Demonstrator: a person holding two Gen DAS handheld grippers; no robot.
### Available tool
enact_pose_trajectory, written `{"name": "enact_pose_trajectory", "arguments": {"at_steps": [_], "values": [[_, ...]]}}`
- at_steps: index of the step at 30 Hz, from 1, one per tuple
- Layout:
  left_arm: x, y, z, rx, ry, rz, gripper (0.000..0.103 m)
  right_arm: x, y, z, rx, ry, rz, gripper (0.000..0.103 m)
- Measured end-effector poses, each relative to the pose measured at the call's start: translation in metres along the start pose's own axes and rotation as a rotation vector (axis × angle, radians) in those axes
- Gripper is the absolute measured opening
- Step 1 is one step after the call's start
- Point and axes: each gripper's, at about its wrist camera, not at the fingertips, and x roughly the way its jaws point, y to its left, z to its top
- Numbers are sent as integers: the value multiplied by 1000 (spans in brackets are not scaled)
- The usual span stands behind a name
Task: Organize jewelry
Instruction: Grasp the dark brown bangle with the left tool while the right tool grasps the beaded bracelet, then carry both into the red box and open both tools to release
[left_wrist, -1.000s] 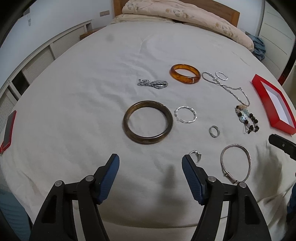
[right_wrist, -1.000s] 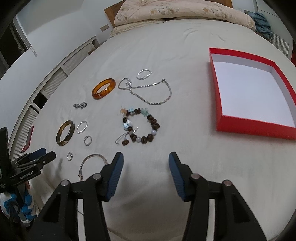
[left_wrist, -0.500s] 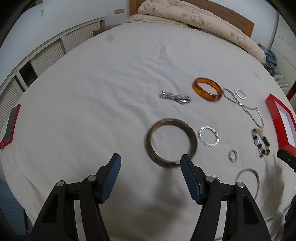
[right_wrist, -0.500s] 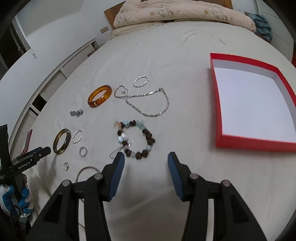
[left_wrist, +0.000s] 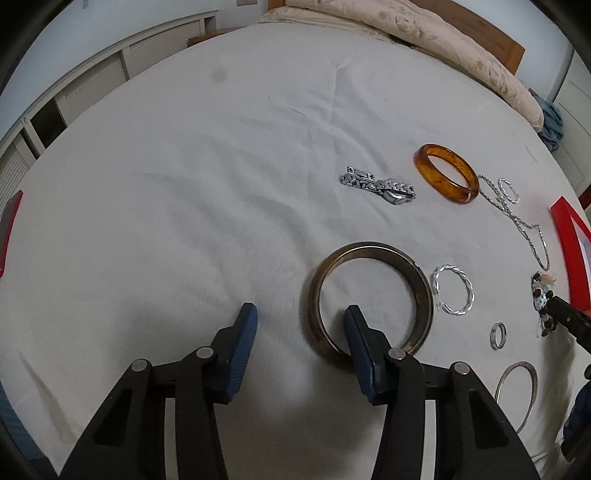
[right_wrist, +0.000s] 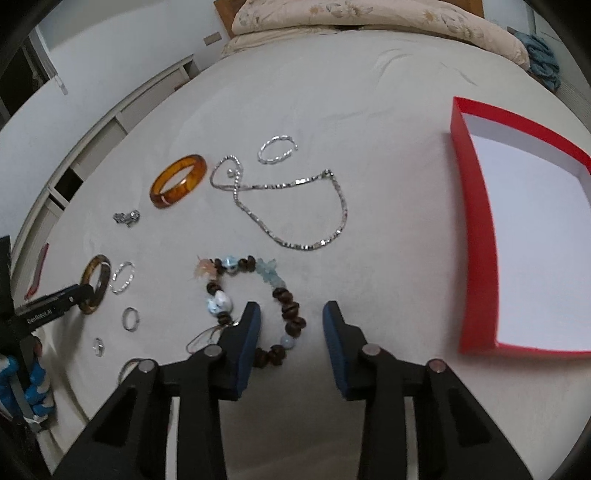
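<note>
Jewelry lies on a white bedsheet. My left gripper (left_wrist: 300, 314) is open; its right finger sits inside the dark brown bangle (left_wrist: 421, 291), so the jaws straddle the bangle's near-left rim. My right gripper (right_wrist: 291, 312) is open, its jaws straddling the right side of the beaded bracelet (right_wrist: 284, 295). The bangle also shows in the right wrist view (right_wrist: 96, 282). An amber bangle (left_wrist: 445, 172), a silver watch (left_wrist: 380, 188), a silver chain (right_wrist: 295, 210) and a red open box (right_wrist: 476, 229) lie around.
A twisted silver hoop (left_wrist: 453, 290), a small ring (left_wrist: 498, 335) and a thin silver bangle (left_wrist: 517, 391) lie right of the brown bangle. Another hoop (right_wrist: 277, 148) lies past the chain. A folded quilt (left_wrist: 424, 33) is at the bed's far end; cabinets stand on the left.
My left gripper has moved forward and down onto the brown bangle's near-left rim. My right gripper has moved forward over the beaded bracelet. Both have stayed open.
</note>
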Motion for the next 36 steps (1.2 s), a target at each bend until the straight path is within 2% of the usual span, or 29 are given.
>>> {"name": "enact_pose_trajectory", "arguments": {"at_steps": [3,6,9,11,18,26,31,36], "values": [[2,-4,2,13,-1,16,39,5,0,0,-25,8,-29,20],[4,-5,3,16,-10,26,31,6,-2,1,-38,15,-44,13],[5,-4,4,14,-15,29,21,8,1,1,-56,20,-65,13],[4,-5,4,20,-17,28,9,8,2,2,-56,24,-76,12],[-6,-12,3,31,-23,38,9,-3,6,7,-26,42,-62,9],[-56,-29,3,71,-80,-2,8,-69,20,11,-40,-67,-27,9],[-85,-75,12,144,-114,-79,8,-119,13,14,-35,-149,-35,9],[-96,-152,30,248,-121,-193,8,-159,-25,19,-9,-210,-89,9]]}}
